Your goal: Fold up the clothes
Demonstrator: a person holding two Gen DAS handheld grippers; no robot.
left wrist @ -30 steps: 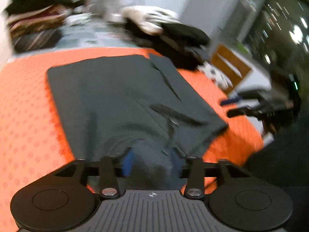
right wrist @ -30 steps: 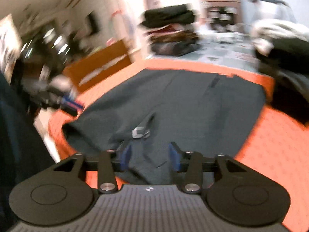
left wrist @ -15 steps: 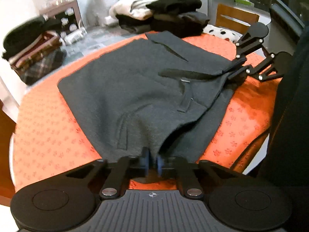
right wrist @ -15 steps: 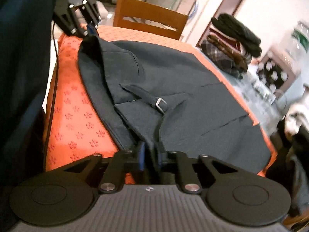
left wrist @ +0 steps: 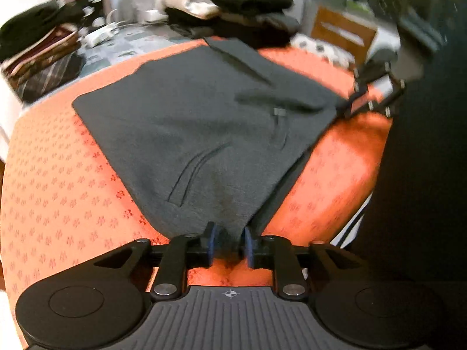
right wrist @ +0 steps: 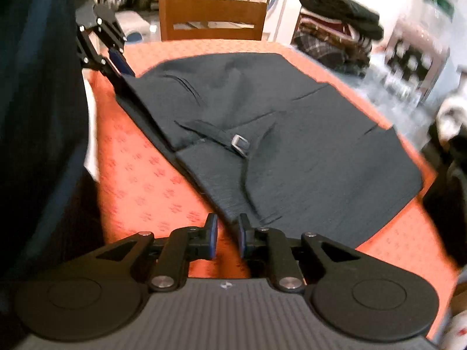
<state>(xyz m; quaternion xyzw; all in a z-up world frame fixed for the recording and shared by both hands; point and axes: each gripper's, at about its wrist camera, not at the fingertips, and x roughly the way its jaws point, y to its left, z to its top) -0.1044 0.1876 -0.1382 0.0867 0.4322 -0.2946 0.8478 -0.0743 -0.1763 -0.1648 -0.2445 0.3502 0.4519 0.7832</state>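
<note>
A dark grey garment [left wrist: 204, 122] with a strap and metal buckle [right wrist: 240, 142] lies spread on the orange patterned tablecloth [left wrist: 58, 204]. My left gripper [left wrist: 228, 243] is partly open at the garment's near corner; cloth lies between its blue pads, which stand slightly apart. It also shows in the right wrist view [right wrist: 116, 58] at the garment's far left corner. My right gripper [right wrist: 227, 234] is partly open at the other near corner, the cloth edge just off its right pad. It shows in the left wrist view [left wrist: 370, 93].
Piles of folded clothes stand at the back [left wrist: 251, 8] and on the left [left wrist: 38, 52]. A wooden chair [right wrist: 213, 17] stands beyond the table. A person in dark clothing [right wrist: 38, 87] is at the table's edge.
Both grippers were shut on the garment's corners half a second ago; their pads have now parted. The garment lies flatter and more stretched on the cloth.
</note>
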